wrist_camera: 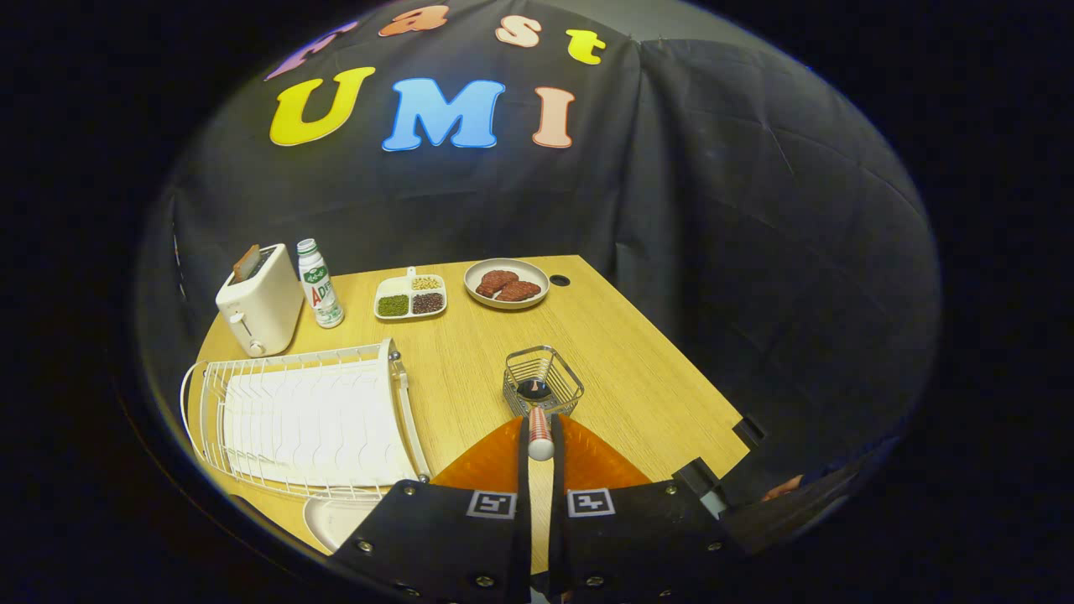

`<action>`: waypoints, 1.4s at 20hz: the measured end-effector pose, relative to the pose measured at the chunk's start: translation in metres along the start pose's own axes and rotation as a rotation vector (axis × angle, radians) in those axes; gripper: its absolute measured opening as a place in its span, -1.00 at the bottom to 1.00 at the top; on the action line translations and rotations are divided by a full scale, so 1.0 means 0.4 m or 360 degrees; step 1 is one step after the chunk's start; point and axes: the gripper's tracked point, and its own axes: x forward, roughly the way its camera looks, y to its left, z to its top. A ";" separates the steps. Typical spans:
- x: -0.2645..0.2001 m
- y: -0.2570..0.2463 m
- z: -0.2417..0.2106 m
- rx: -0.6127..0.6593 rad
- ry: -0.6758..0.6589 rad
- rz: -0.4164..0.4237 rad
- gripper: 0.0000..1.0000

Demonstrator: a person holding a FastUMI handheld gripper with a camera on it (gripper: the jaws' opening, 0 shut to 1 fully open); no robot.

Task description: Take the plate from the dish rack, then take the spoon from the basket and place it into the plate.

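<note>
A wire basket (544, 379) stands on the wooden table just ahead of my fingers. A spoon (539, 429) with a red-and-white handle rises out of it, its dark bowl end down inside the basket. My gripper (539, 453) is shut on the handle, both fingers pressing its sides, and the handle's pale tip shows between them. The white dish rack (302, 419) lies to the left of the fingers with no plate in it. A pale plate (331, 520) rests on the table in front of the rack, partly hidden by my left finger.
At the back stand a white toaster (258, 310), a bottle (319, 283), a divided tray of beans (410, 295) and a dish with brown patties (506, 283). The table's right edge (671, 352) runs close to the basket, with black cloth beyond it.
</note>
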 end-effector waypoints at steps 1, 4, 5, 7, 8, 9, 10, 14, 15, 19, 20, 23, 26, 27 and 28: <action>-0.017 0.013 0.005 -0.0015 -0.0013 0.0023 -0.84; -0.082 0.055 0.011 -0.0056 -0.0048 0.0104 -0.84; -0.102 0.073 0.012 -0.0065 -0.0055 0.0136 -0.84; -0.144 0.104 0.004 -0.0093 -0.0077 0.0202 -0.84; -0.165 0.116 -0.003 -0.0114 -0.0084 0.0231 -0.84; -0.188 0.130 -0.011 -0.0135 -0.0088 0.0261 -0.84; -0.208 0.143 -0.021 -0.0150 -0.0092 0.0290 -0.84; -0.288 0.192 -0.075 -0.0228 -0.0088 0.0415 -0.84; -0.309 0.201 -0.088 -0.0248 -0.0086 0.0445 -0.84; -0.381 0.236 -0.154 -0.0307 -0.0058 0.0554 -0.84; -0.394 0.243 -0.174 -0.0324 -0.0048 0.0584 -0.84; -0.411 0.257 -0.220 -0.0382 -0.0023 0.0635 -0.84; -0.405 0.268 -0.272 -0.0419 0.0020 0.0662 -0.84; -0.399 0.274 -0.287 -0.0435 0.0038 0.0668 -0.83; -0.390 0.279 -0.302 -0.0450 0.0051 0.0670 -0.84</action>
